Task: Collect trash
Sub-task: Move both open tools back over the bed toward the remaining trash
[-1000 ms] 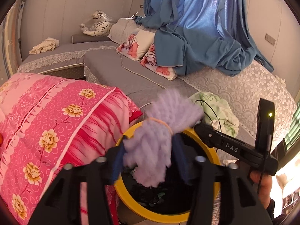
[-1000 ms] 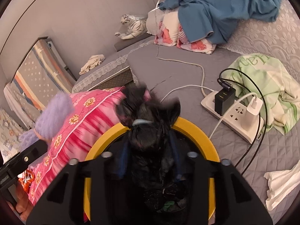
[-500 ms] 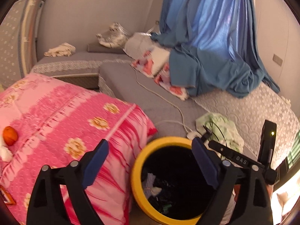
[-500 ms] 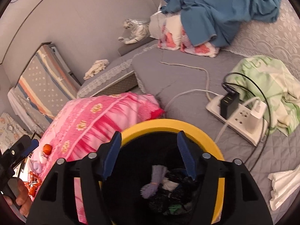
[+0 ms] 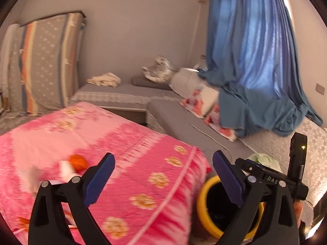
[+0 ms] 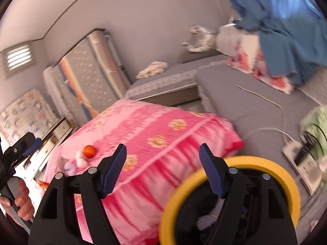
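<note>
My left gripper [image 5: 163,169] hangs over the pink flowered quilt [image 5: 126,143], jaws opening wide with nothing between them. The yellow-rimmed bin [image 5: 204,202] with a black liner stands at the lower right, partly behind the right finger. My right gripper [image 6: 163,163] is also empty and opening, above the seam between the quilt [image 6: 155,126] and the bin [image 6: 271,163]. Dark trash shows inside the bin. On the quilt lie an orange round thing [image 6: 89,150], a white scrap [image 6: 80,160] and a lilac scrap [image 6: 68,166]. The orange thing [image 5: 77,162] also shows in the left wrist view.
A grey bed [image 6: 245,102] carries a white cable, a power strip [image 6: 300,159] with chargers and a green cloth [image 6: 314,118]. Blue curtain [image 5: 255,61], pillows and a toy tiger [image 5: 159,71] lie further back. A folded mattress [image 5: 45,61] leans on the wall. A hand [image 6: 20,200] holds the left gripper's handle.
The left gripper let go of a lilac fluffy wad and the right a black wad; both landed in the bin. Both grippers opened, rose and swung left toward the quilt.
</note>
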A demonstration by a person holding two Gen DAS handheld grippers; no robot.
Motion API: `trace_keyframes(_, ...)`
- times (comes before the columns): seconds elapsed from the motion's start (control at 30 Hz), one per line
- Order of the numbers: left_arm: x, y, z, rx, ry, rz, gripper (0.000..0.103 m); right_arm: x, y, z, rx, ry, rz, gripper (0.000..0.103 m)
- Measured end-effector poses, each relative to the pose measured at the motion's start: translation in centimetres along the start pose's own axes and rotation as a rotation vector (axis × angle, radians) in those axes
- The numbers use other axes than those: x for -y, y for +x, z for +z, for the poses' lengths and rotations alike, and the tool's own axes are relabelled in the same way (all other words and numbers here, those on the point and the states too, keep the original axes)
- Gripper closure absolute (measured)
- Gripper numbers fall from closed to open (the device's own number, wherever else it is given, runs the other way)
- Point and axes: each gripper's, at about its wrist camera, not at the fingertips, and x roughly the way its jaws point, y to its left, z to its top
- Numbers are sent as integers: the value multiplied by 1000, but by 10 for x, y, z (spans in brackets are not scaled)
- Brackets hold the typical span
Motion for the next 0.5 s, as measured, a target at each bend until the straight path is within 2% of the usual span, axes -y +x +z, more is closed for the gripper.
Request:
trace_keyframes(0.23,-49,-58,7,65,5,150,10,-69,24,12,-17,-112,106,33)
trace_keyframes(0.5,-103,-97,-11,46,-35,282,8,-133,57,1,-87,-219,192,29)
